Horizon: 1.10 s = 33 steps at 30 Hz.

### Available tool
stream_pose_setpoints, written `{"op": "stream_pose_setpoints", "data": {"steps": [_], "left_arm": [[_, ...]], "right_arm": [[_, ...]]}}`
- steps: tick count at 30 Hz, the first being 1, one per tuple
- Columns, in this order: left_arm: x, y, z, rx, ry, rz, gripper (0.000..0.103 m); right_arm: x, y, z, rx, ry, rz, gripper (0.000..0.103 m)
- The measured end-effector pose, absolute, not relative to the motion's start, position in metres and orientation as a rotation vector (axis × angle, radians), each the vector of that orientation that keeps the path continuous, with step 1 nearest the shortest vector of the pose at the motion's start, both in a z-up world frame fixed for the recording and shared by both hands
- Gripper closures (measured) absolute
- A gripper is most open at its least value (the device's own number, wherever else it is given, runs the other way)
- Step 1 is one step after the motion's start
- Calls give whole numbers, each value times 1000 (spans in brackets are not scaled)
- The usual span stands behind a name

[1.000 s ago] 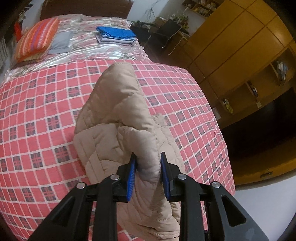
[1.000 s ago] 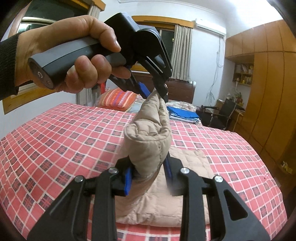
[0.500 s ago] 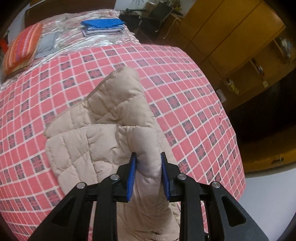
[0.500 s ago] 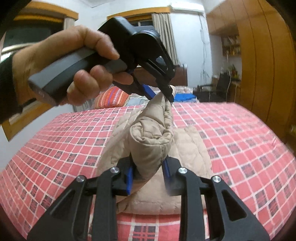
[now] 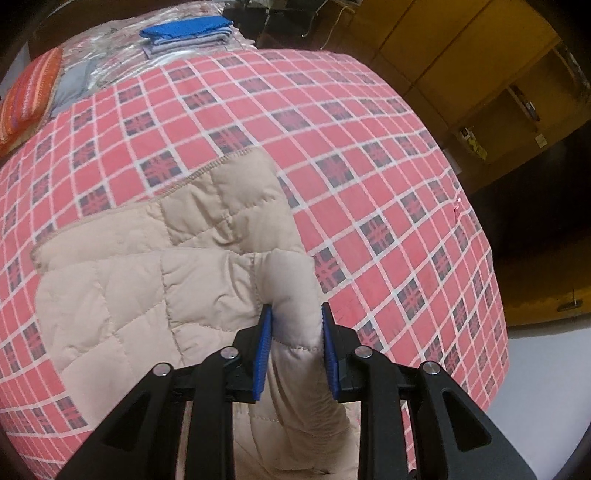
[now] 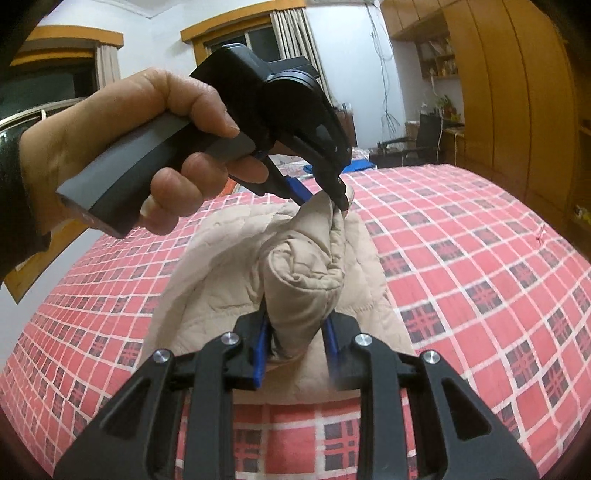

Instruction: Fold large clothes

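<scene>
Two black tongs with blue pads are both clamped on one beige quilted puffer jacket point(image 5: 155, 280), which lies mostly spread on a bed covered by a red checked bedspread point(image 5: 369, 155). Seen from the left wrist, the left tongs point(image 5: 295, 347) pinch a thick fold of the padded fabric between their pads, lifted above the rest of the garment. From the right wrist, the right tongs point(image 6: 295, 350) squeeze a rolled bunch of the same jacket point(image 6: 229, 273), and the left tongs point(image 6: 334, 195) appear above, biting the top of that bunch, held by a hand point(image 6: 140, 147) wrapped around a grey handle. The jacket's stitched hem runs across the bedspread, beyond the grip. Near the far end of the bed sit a folded blue cloth pile point(image 5: 188, 31) and an orange striped pillow point(image 5: 31, 96). Wooden wardrobes point(image 6: 517, 85) line the right wall.
</scene>
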State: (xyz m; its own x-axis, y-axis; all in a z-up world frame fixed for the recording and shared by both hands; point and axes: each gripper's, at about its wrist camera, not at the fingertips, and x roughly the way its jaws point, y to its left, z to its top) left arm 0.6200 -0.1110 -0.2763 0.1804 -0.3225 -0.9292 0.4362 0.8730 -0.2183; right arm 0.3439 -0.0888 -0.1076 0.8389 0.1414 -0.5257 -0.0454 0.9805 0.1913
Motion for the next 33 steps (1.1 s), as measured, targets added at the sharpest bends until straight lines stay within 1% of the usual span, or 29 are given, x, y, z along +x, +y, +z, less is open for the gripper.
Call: {"op": "stream_pose_setpoints", "data": {"steps": [8, 9, 10, 11, 12, 13, 15, 17, 20, 22, 23, 24, 28, 33], "left_arm": [[621, -123, -297, 113, 1276, -532, 77], [621, -124, -298, 114, 1266, -536, 74], [620, -123, -298, 104, 1245, -546, 70], [619, -122, -295, 85, 1219, -559, 68], [618, -119, -293, 59, 1194, -575, 63], [617, -115, -289, 21, 1167, -596, 55], [614, -104, -282, -31, 1123, -624, 48], [608, -91, -272, -52, 1086, -645, 48], [591, -65, -255, -45, 1019, -661, 45], [571, -38, -244, -26, 969, -677, 40], [564, -29, -241, -25, 954, -681, 40], [555, -16, -240, -34, 938, -693, 39], [519, 35, -242, -129, 903, -757, 38], [482, 68, -262, -253, 883, -849, 38]], "right_arm": [[350, -113, -123, 289, 619, 143, 79], [351, -116, -124, 307, 626, 152, 79], [353, -120, -126, 335, 636, 167, 79], [353, -123, -128, 354, 643, 177, 79], [355, -128, -132, 388, 660, 193, 79], [357, -131, -134, 410, 672, 204, 79], [359, -138, -139, 452, 701, 231, 79], [360, -144, -142, 494, 722, 256, 78], [366, -158, -146, 589, 773, 331, 69], [371, -173, -147, 688, 810, 425, 54], [373, -178, -146, 723, 820, 453, 41], [379, -188, -145, 782, 842, 498, 33], [415, -215, -143, 931, 906, 609, 28], [481, -214, -148, 917, 1045, 596, 27]]}}
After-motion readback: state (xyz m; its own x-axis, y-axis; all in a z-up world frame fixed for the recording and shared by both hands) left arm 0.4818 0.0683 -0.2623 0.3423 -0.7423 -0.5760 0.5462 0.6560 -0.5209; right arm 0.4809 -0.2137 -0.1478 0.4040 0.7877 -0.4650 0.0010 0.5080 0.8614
